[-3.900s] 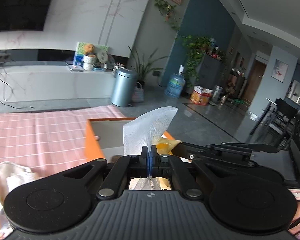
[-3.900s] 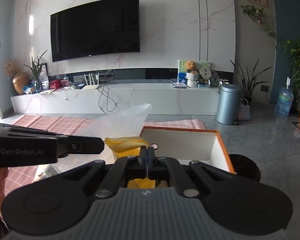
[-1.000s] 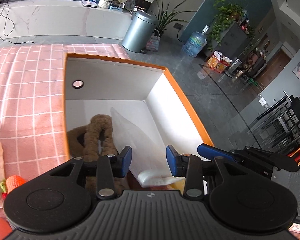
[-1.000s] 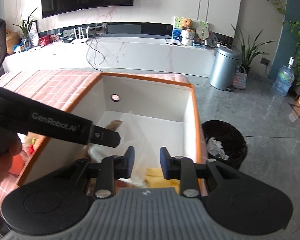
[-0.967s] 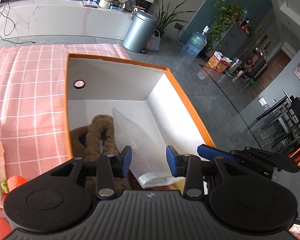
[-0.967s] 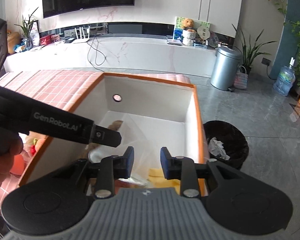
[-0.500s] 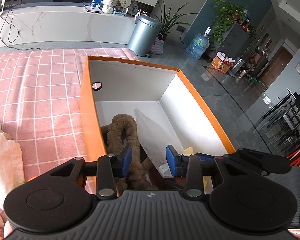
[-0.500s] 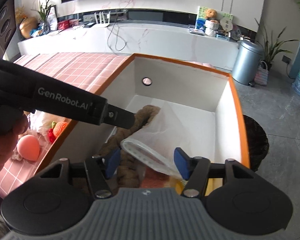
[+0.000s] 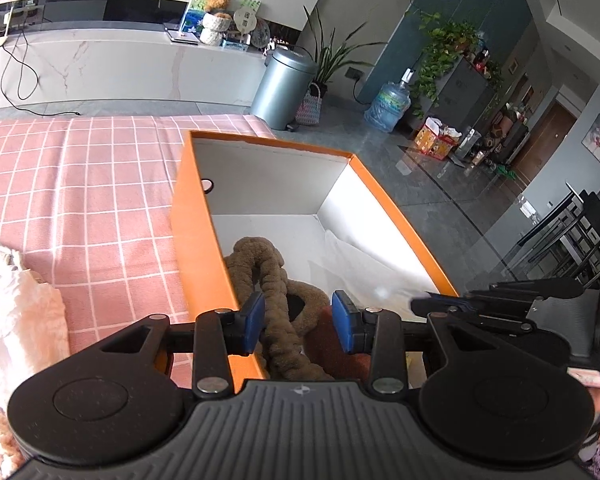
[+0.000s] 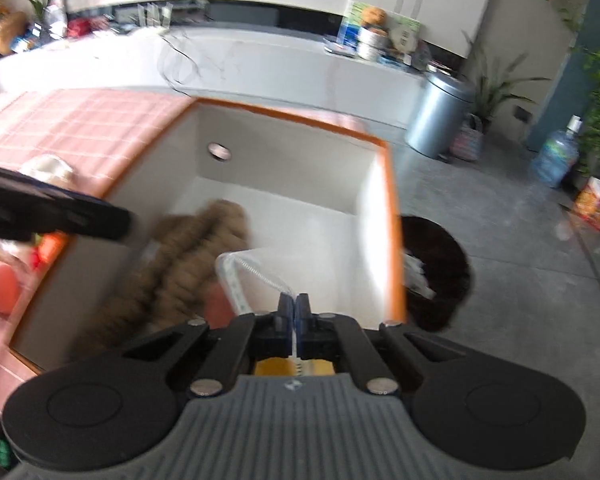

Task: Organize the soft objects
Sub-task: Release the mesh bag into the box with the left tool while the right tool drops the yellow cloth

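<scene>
The right gripper (image 10: 295,308), at the lower middle of the right wrist view, has just been closing and its blue pads are now pinching the thin edge of a clear mesh bag (image 10: 244,276), whose ribbed rim is curling up and to the left of the fingertips. The view is blurred, but the strip of bag is showing between the pads.

The left gripper (image 9: 298,322), at the lower middle of the left wrist view, is standing with its jaws apart and nothing pressed between them; its blue pads (image 9: 255,320) are hanging over the near left wall of the orange box (image 9: 198,256).

Inside the box, a brown plush toy (image 9: 274,280) is lying along the left side, reaching from the middle of the white floor down toward the left gripper. The mesh bag is lying just to its right, against the right wall, with a reddish item partly showing beneath, too hidden to name.

The box is sitting on a pink checked cloth (image 9: 80,200) filling the left of the frame. A white cloth bundle (image 9: 16,320) is lying at the lower left edge. Beyond the cloth, a grey bin (image 9: 282,88) is standing on the floor at upper middle.
</scene>
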Demonstrator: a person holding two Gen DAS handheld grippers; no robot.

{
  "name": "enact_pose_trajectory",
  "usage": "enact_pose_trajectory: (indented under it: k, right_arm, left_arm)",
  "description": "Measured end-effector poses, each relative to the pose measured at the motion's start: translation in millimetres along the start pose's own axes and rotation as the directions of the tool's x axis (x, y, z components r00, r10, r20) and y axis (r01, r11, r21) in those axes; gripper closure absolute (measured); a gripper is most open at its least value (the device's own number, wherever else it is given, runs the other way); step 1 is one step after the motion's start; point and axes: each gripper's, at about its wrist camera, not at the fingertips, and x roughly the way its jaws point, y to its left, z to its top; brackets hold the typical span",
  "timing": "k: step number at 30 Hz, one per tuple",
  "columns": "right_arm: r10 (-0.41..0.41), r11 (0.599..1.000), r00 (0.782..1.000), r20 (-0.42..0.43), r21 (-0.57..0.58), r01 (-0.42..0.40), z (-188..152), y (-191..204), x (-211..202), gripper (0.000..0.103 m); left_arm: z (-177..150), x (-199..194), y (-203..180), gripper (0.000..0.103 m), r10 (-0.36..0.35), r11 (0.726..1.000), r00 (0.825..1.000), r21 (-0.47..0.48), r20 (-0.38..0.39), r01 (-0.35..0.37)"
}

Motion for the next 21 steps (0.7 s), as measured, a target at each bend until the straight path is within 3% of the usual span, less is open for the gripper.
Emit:
enact_pose_trajectory:
  k: [3,8,13,15,17,21]
  right_arm:
    - [-0.040,0.999,0.997,-0.060,-0.001,0.040,-7.8,-12.1,3.2,0.103]
    - [-0.033,0.998,0.986,-0.162,-0.054,0.024,-22.4,-12.7,16.4,0.103]
    - [-0.019,0.998,0.985,-0.172,-0.057,0.009,-20.7,-9.7,12.2,0.099]
    - [-0.038,0.997,0.984,-0.171,-0.068,0.027,-22.0,-5.7,9.3,0.093]
    - [-0.050,0.997,0.984,-0.169,-0.069,0.039,-21.0,-2.2,4.1,0.072]
    - [-0.074,0.996,0.988,-0.136,-0.061,0.066,-20.1,-1.7,-11.3,0.064]
  left_arm:
    - [-1.9,-8.5,0.6,0.061,-0.006,1.000,1.000,-0.003,0.010,0.006]
    - [-5.4,-21.2,4.5,0.061,0.013,1.000,1.000,-0.003,0.018,-0.013]
    - [-10.7,-32.3,8.5,0.061,0.034,0.999,0.999,-0.009,0.027,-0.034]
    - [-14.3,-37.7,9.1,0.061,0.039,0.999,0.999,-0.007,0.032,-0.039]
    - [-17.2,-43.5,10.9,0.061,0.044,0.999,0.998,-0.009,0.039,-0.043]
    - [-25.1,-57.7,17.4,0.061,0.053,0.998,0.997,-0.020,0.057,-0.052]
